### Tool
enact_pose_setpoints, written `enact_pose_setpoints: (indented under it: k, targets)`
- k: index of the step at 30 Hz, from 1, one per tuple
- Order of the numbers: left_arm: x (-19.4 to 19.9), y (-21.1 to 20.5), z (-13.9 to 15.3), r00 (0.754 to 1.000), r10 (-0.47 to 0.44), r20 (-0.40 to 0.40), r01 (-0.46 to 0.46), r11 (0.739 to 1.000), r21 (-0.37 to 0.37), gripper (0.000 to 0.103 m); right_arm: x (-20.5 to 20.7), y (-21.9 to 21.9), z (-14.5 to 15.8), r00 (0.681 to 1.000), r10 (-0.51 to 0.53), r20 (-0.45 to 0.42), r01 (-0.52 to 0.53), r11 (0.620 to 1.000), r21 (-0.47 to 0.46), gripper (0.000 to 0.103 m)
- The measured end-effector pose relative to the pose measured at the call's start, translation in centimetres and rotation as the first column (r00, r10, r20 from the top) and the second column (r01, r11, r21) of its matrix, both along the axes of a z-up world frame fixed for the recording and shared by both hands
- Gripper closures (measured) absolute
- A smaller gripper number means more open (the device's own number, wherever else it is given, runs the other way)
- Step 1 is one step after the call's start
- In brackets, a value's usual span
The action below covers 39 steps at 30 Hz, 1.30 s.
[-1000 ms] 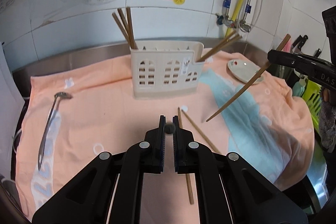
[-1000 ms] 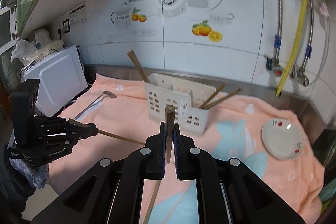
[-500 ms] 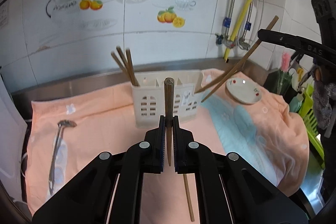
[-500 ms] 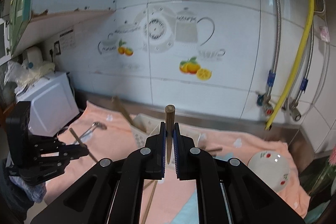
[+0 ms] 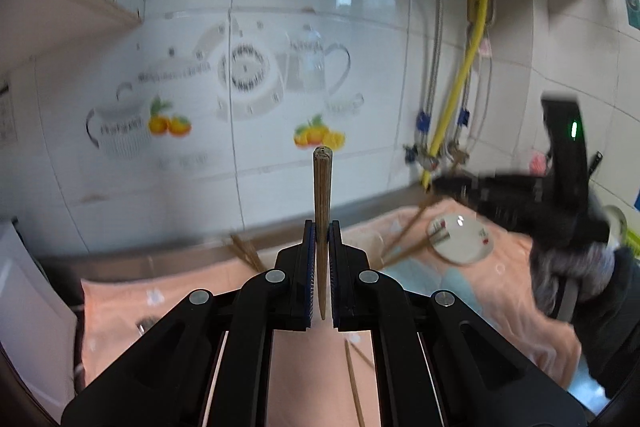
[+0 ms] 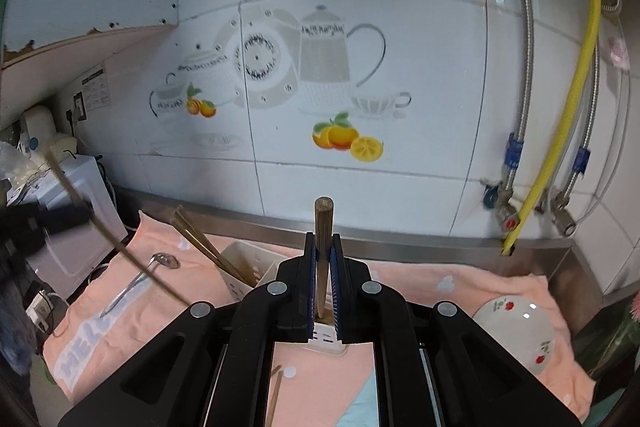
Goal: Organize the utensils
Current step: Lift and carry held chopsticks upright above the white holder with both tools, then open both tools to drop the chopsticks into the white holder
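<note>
My left gripper (image 5: 320, 231) is shut on a wooden chopstick (image 5: 322, 195) that stands upright between its jaws, high above the peach towel (image 5: 500, 291). In the right wrist view it (image 6: 86, 213) shows blurred at the left, its chopstick (image 6: 120, 247) slanting down. My right gripper (image 6: 323, 243) is shut on a second chopstick (image 6: 323, 227), whose lower end hangs over the cream utensil caddy (image 6: 244, 259). Three chopsticks (image 6: 200, 243) lean in the caddy's left compartment. A loose chopstick (image 5: 354, 387) lies on the towel below. The right gripper (image 5: 460, 187) appears blurred in the left wrist view.
A metal skimmer spoon (image 6: 136, 283) lies on the towel's left part. A small white plate (image 6: 516, 331) with red fruit prints sits at the right. A white microwave (image 6: 76, 227) stands at the left edge. Pipes and a yellow hose (image 6: 560, 131) run down the tiled wall.
Both grippers have risen, each with its chopstick, and both views now show more wall. The left chopstick came up off the towel; the right gripper moved in over the caddy.
</note>
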<state>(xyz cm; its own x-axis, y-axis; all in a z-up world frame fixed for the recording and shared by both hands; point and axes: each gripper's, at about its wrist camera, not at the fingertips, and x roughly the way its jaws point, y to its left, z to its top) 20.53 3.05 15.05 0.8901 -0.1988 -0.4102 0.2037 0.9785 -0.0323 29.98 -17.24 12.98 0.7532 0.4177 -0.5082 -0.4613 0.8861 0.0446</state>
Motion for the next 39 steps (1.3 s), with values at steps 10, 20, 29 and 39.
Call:
enact_pose_setpoints:
  k: [10,20,29,39]
  targets:
    - [4.8,2.1,1.7,0.996,0.085,0.026,-0.084,0.995,-0.047,0.098,1.4,1.0,-2.7,0.999,0.008,-0.047,-0.010,0.999,-0.031,0.096]
    - [9.0,4.1,-1.8,0.988,0.142,-0.055,-0.148,0.981,-0.129,0.098,1.4,1.2,-3.7,0.998,0.016,-0.056,-0.019,0.998,-0.061,0.096]
    - [10.2,4.4,-5.0,0.981,0.124,-0.147,-0.146,0.978,-0.150,0.098,1.6,1.1,-4.4,0.997,0.012,-0.071,-0.016,0.998,-0.057,0.096]
    - [10.7,3.8,-6.3,0.975,0.116,-0.189,-0.141,0.982,-0.126,0.096,1.6,1.5,-4.7,0.997,0.016,-0.081,-0.021,0.998,-0.053,0.096]
